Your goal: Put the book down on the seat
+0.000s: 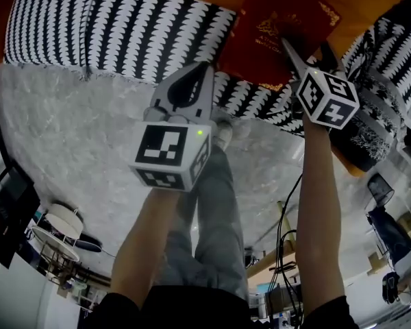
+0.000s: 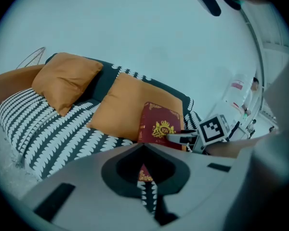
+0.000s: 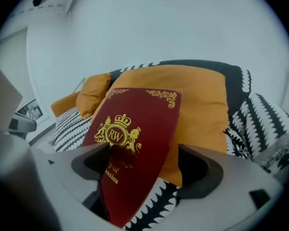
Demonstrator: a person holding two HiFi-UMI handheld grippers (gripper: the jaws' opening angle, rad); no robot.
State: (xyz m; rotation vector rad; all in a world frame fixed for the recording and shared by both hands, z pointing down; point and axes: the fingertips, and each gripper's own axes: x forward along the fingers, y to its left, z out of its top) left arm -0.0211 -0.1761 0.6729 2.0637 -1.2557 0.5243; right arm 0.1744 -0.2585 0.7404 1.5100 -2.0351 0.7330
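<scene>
A dark red book (image 1: 274, 29) with a gold crest stands on its lower edge on the black-and-white patterned sofa seat (image 1: 123, 33). It leans back against an orange cushion (image 3: 202, 105). My right gripper (image 1: 305, 50) is at the book's near edge. In the right gripper view its jaws (image 3: 143, 150) stand wide, with the book (image 3: 135, 138) between them and the right jaw clear of the cover. My left gripper (image 1: 204, 70) hangs in front of the seat, left of the book, fingers together and empty. The left gripper view shows the book (image 2: 159, 124) beyond its tips (image 2: 144, 146).
A second orange cushion (image 2: 65, 81) and an orange bolster (image 2: 14, 83) lie further left on the sofa. The patterned sofa arm (image 1: 380, 108) rises to the right. A grey mottled floor (image 1: 68, 136) lies below, with the person's legs (image 1: 212, 211) on it. A round lamp (image 1: 61, 228) stands at lower left.
</scene>
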